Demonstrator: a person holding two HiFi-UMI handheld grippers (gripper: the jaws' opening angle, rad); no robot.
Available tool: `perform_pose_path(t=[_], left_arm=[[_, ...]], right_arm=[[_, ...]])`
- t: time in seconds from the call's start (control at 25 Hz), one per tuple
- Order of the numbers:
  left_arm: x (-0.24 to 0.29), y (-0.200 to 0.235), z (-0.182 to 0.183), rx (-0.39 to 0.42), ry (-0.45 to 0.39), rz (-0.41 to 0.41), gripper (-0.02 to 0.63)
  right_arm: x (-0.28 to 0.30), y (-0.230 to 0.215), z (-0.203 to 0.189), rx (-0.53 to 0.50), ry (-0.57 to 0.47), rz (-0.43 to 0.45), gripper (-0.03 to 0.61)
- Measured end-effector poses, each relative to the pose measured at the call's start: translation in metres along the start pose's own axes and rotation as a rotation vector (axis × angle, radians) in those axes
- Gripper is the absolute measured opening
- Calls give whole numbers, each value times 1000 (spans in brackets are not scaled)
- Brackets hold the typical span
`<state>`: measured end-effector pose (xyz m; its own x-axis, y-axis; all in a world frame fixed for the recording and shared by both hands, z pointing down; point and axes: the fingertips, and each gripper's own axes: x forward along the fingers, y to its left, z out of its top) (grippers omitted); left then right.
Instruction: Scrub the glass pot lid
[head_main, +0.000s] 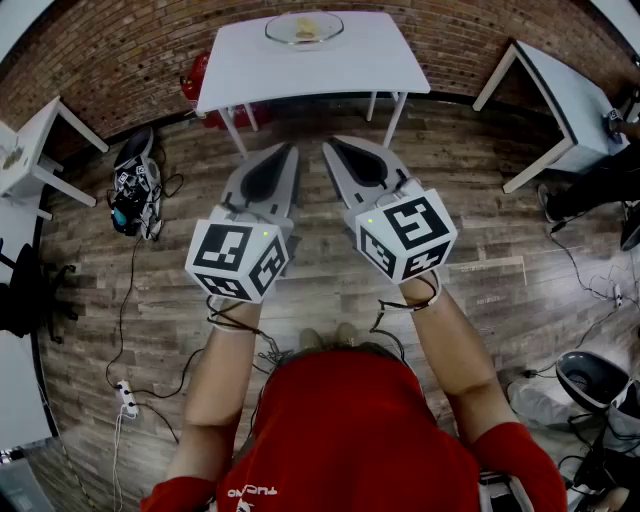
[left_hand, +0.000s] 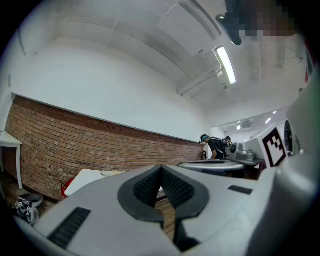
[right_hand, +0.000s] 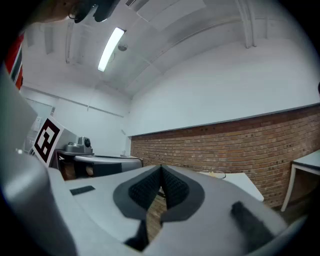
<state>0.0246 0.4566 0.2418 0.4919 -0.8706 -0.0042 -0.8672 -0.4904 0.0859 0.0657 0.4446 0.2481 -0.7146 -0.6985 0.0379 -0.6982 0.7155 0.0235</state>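
The glass pot lid (head_main: 304, 28) lies on a white table (head_main: 380, 62) at the far end of the room, with something yellow on or under it. Both grippers are held out over the wooden floor, well short of that table. My left gripper (head_main: 289, 148) is shut with nothing between its pads. My right gripper (head_main: 327, 146) is shut and empty too. In the left gripper view the pads (left_hand: 161, 186) meet, and the table (left_hand: 90, 178) shows low at the left. In the right gripper view the lid (right_hand: 215, 174) sits small on the table (right_hand: 245, 183) beyond the shut pads (right_hand: 161, 189).
More white tables stand at the left (head_main: 30, 150) and right (head_main: 570, 100). A red object (head_main: 195, 85) sits under the far table. A dark bag (head_main: 135, 185) and cables (head_main: 125, 330) lie on the floor to the left. A brick wall (head_main: 120, 50) runs behind. People stand in the distance (left_hand: 216, 146).
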Motion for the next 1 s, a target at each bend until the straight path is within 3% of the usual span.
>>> perform_pose_path(t=[0.32,1.0], left_arm=[[-1,3,-3,-5,2,6,17],[28,-4,-4,10,14,41,17]], right_arm=[[2,1,-3,-5,8,0,29],[-1,-40,-5,49,-13,15,29]])
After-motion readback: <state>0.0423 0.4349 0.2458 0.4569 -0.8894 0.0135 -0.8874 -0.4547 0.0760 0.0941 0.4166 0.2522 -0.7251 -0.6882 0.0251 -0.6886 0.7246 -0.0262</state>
